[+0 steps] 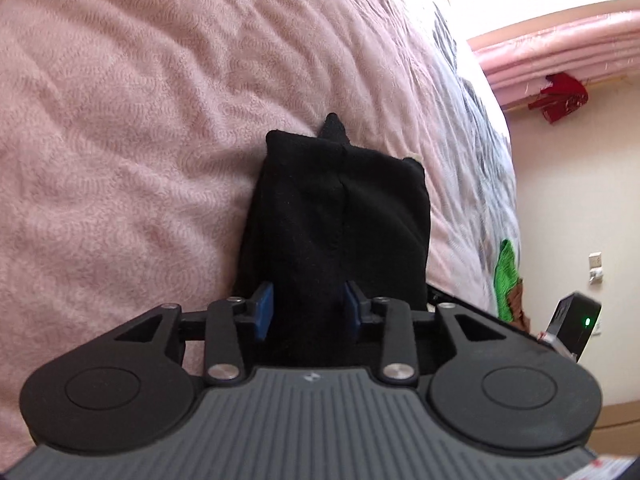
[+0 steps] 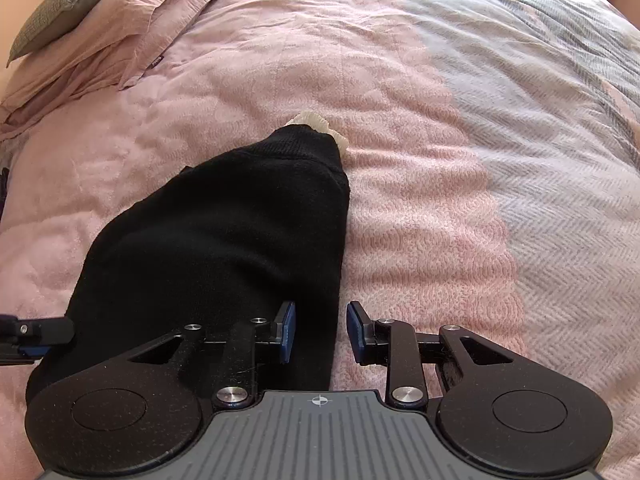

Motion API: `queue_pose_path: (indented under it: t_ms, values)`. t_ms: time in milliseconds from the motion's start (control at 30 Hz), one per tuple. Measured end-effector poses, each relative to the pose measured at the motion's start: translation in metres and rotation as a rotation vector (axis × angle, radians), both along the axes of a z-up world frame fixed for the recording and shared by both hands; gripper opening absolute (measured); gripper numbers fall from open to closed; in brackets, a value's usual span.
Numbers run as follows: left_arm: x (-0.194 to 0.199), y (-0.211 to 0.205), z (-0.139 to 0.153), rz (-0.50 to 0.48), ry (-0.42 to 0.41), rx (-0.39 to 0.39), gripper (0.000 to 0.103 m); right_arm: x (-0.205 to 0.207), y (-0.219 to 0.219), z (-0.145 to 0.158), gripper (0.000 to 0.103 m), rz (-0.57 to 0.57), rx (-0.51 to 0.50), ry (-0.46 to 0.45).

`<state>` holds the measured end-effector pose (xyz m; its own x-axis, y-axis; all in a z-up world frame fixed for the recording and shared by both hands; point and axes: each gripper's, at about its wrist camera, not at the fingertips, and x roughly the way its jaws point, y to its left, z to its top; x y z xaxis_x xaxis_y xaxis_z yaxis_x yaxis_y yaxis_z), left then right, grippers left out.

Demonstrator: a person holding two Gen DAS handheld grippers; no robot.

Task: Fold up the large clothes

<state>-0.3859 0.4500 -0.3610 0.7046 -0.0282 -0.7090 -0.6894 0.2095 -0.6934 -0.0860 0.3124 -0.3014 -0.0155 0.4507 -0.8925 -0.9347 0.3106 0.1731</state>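
We hold the black garment (image 2: 224, 248) on the pink bedspread (image 2: 420, 216) with our left gripper (image 1: 308, 312) clamped on its thick near edge and our right gripper (image 2: 320, 330) spread apart at its side edge, so layers may slip, undoing the fold.

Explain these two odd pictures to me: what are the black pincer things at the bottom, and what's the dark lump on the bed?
Each picture comes from a camera on a hand-held grasping tool; a person carries one in each hand. The left tool has its blue pads pressed against a bunched black garment, so it appears to be gripping it. The right tool sits with its jaws apart over the garment's edge, though whether it grips is unclear. The garment lies on a pink bedspread, with pillows at the head.
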Motion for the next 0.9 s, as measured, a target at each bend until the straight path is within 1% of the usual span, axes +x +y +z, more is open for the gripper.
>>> queue_pose_path:
  t_ms: [33, 67, 100, 167, 267, 300, 333, 400, 433, 467, 533, 567, 600, 667, 700, 767, 800, 833, 900]
  values:
    - [0.002, 0.001, -0.001, 0.001, -0.009, -0.001, 0.029, 0.0, 0.0, 0.0, 0.027, -0.001, 0.0, 0.001]
    - [0.004, 0.001, 0.0, -0.009, -0.008, 0.019, 0.022, 0.0, 0.0, 0.0, 0.027, -0.002, 0.001, 0.002]
    - [0.007, 0.0, 0.004, -0.037, -0.001, 0.058, 0.02, -0.001, -0.001, 0.0, 0.027, -0.003, 0.001, 0.001]
    - [0.012, -0.007, 0.015, -0.1, 0.031, 0.16, 0.016, -0.001, -0.001, 0.0, 0.027, -0.002, 0.003, -0.001]
    - [0.015, -0.018, 0.027, -0.158, 0.054, 0.26, 0.015, -0.002, -0.002, 0.0, 0.027, -0.002, 0.007, -0.002]
    - [0.014, -0.019, 0.028, -0.162, 0.057, 0.264, 0.016, -0.002, -0.002, -0.001, 0.027, -0.003, 0.008, -0.002]
    - [0.013, -0.018, 0.025, -0.153, 0.058, 0.248, 0.017, -0.002, -0.002, -0.001, 0.027, -0.005, 0.008, -0.001]
    - [0.011, -0.015, 0.018, -0.127, 0.055, 0.206, 0.018, -0.002, -0.003, -0.001, 0.027, -0.008, 0.011, 0.0]
    - [0.012, -0.016, 0.018, -0.13, 0.058, 0.219, 0.016, -0.002, -0.003, -0.001, 0.027, -0.006, 0.012, -0.001]
    - [0.015, -0.019, 0.023, -0.151, 0.068, 0.27, 0.014, -0.002, -0.003, -0.001, 0.027, 0.0, 0.013, -0.004]
    - [0.018, -0.031, 0.039, -0.195, 0.099, 0.436, 0.011, -0.004, -0.004, -0.001, 0.027, 0.015, 0.019, -0.01]
    - [0.017, -0.035, 0.043, -0.207, 0.11, 0.491, 0.011, -0.005, -0.003, -0.002, 0.027, 0.021, 0.023, -0.011]
    - [0.016, -0.036, 0.038, -0.205, 0.141, 0.505, 0.011, -0.005, -0.003, -0.003, 0.027, 0.027, 0.026, -0.01]
    - [0.015, -0.036, 0.014, -0.223, 0.189, 0.477, 0.013, -0.008, -0.001, -0.007, 0.027, 0.031, 0.028, -0.02]
    - [0.014, -0.037, 0.005, -0.207, 0.193, 0.459, 0.013, -0.009, -0.002, -0.008, 0.027, 0.033, 0.028, -0.031]
    - [0.011, -0.034, 0.004, -0.16, 0.171, 0.42, 0.017, -0.008, -0.004, -0.003, 0.027, 0.035, 0.032, -0.041]
    - [0.004, -0.029, 0.007, -0.124, 0.144, 0.378, 0.019, -0.006, -0.008, 0.001, 0.027, 0.021, 0.043, -0.037]
    - [-0.003, -0.027, 0.009, -0.092, 0.12, 0.345, 0.024, -0.004, -0.014, 0.007, 0.027, 0.008, 0.058, -0.031]
    - [-0.021, -0.025, 0.016, -0.044, 0.104, 0.301, 0.025, -0.005, -0.032, 0.022, 0.027, 0.016, 0.107, -0.021]
